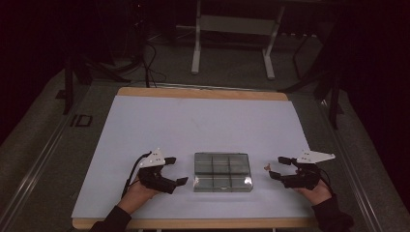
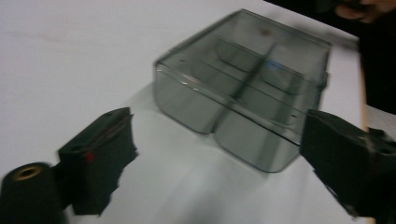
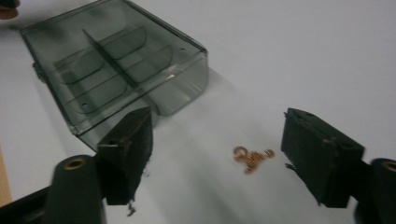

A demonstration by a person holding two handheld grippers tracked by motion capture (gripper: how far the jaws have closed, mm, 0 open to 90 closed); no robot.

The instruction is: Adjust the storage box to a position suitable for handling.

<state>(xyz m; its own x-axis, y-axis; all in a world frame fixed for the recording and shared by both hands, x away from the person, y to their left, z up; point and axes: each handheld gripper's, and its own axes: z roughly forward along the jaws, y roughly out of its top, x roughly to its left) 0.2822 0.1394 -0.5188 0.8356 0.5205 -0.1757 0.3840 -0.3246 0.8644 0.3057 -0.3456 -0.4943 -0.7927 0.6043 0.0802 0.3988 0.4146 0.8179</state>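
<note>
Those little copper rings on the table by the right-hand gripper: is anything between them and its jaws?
Nothing visible. In the right gripper view the copper rings lie on the bare white table just ahead of the right gripper, whose jaws stand open to either side. The clear compartment box sits off to one side, apart from the rings.

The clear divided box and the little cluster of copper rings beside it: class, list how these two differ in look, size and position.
1. The divided box is smoky, see-through plastic; the copper rings are shiny orange metal.
2. The box is far larger; the rings form a tiny cluster.
3. The box sits midway between both grippers; the rings lie on its right, ahead of the right gripper, whose jaws stand apart with nothing pressed between them.
Both rest on the white table.
</note>
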